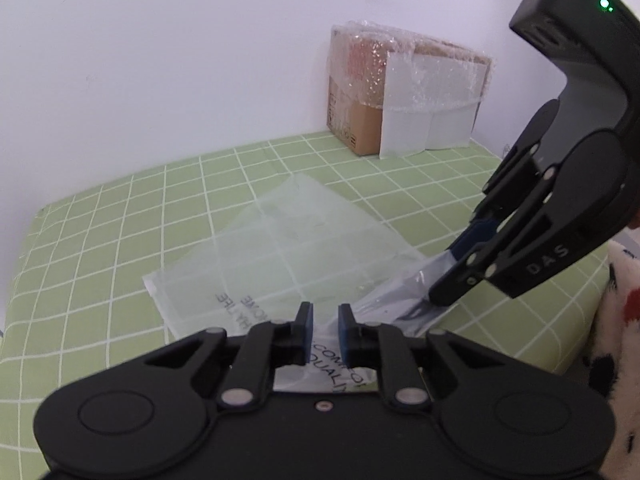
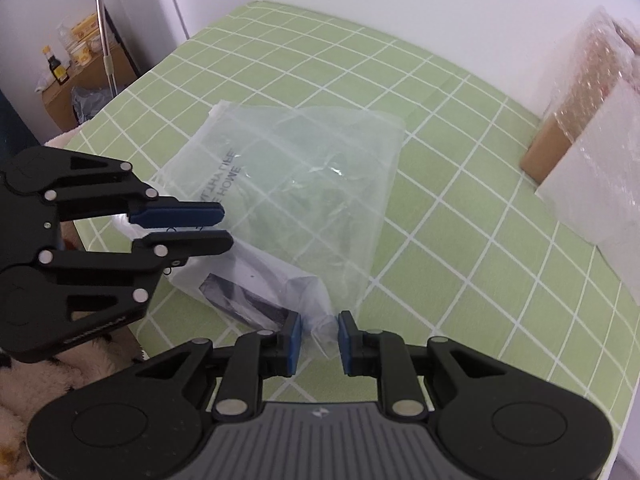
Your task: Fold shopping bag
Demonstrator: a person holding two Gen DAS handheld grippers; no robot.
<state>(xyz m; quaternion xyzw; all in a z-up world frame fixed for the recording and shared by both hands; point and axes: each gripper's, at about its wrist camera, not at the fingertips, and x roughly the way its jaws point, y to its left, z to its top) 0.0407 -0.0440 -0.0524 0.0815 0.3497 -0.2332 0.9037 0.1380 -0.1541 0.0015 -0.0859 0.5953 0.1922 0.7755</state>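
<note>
A translucent plastic shopping bag (image 1: 280, 248) with black print lies partly flat on the green checked cloth (image 1: 120, 220). My left gripper (image 1: 325, 320) is shut on the bag's near edge, with film bunched between its blue pads. In the right wrist view the left gripper (image 2: 224, 224) comes in from the left, and the bag's (image 2: 304, 168) side edge is pinched in its narrow gap. My right gripper (image 2: 319, 332) is shut on a gathered corner of the bag. From the left wrist view the right gripper (image 1: 440, 276) points steeply down and holds that corner slightly off the cloth.
A cardboard box in bubble wrap (image 1: 400, 92) stands against the white wall at the far corner, also visible as the wrapped box (image 2: 592, 120). Spotted plush fabric (image 1: 624, 312) lies by the cloth's near edge. A shelf with bottles (image 2: 76, 60) and a metal pole (image 2: 106, 40) stand beyond the left side.
</note>
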